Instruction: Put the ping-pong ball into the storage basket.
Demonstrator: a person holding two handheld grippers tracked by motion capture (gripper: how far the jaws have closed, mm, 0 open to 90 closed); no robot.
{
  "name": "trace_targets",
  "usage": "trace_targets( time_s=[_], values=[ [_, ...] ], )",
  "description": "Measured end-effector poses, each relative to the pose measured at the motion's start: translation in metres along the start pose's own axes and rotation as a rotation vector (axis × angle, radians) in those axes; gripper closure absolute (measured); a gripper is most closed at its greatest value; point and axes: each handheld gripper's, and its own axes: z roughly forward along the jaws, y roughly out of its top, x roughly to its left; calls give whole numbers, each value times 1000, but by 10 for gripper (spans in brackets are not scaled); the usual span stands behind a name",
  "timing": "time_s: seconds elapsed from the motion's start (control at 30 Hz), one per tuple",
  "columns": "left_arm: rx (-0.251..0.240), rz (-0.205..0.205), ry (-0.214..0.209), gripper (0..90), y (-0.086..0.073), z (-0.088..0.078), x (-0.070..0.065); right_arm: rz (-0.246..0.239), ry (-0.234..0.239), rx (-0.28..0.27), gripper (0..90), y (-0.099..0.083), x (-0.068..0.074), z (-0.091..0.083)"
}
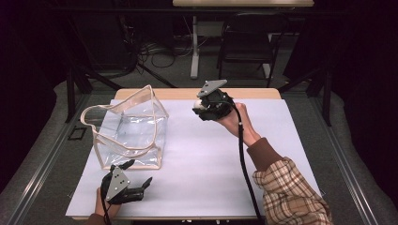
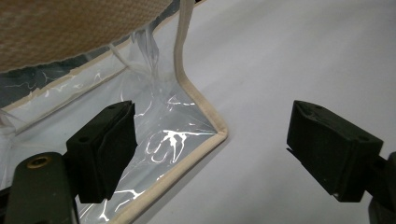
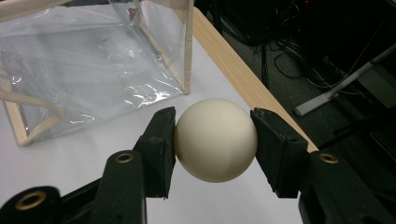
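A clear plastic bag (image 1: 129,129) with beige trim and handles stands open on the white sheet at the left. My right gripper (image 1: 201,107) hovers above the far middle of the table, shut on a cream ball (image 3: 215,139) that sits between its two pads. The bag (image 3: 88,70) lies ahead of that ball in the right gripper view. My left gripper (image 1: 138,174) rests near the front edge, open, just in front of the bag's near corner (image 2: 217,133); one jaw overlaps the clear wall in the left gripper view, the other stands over bare sheet.
The white sheet (image 1: 211,164) covers most of the wooden table (image 1: 244,93). Beyond the far edge are a chair (image 1: 246,42), a desk leg and cables on the floor. A plaid sleeve (image 1: 291,192) comes in at the lower right.
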Motion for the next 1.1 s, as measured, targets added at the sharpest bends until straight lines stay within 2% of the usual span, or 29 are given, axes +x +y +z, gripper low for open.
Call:
trace_targets(
  time_s=[1.1],
  values=[
    [-2,2,-2,160,0,0,0,-45,13,-22,510,25,11,6]
  ],
)
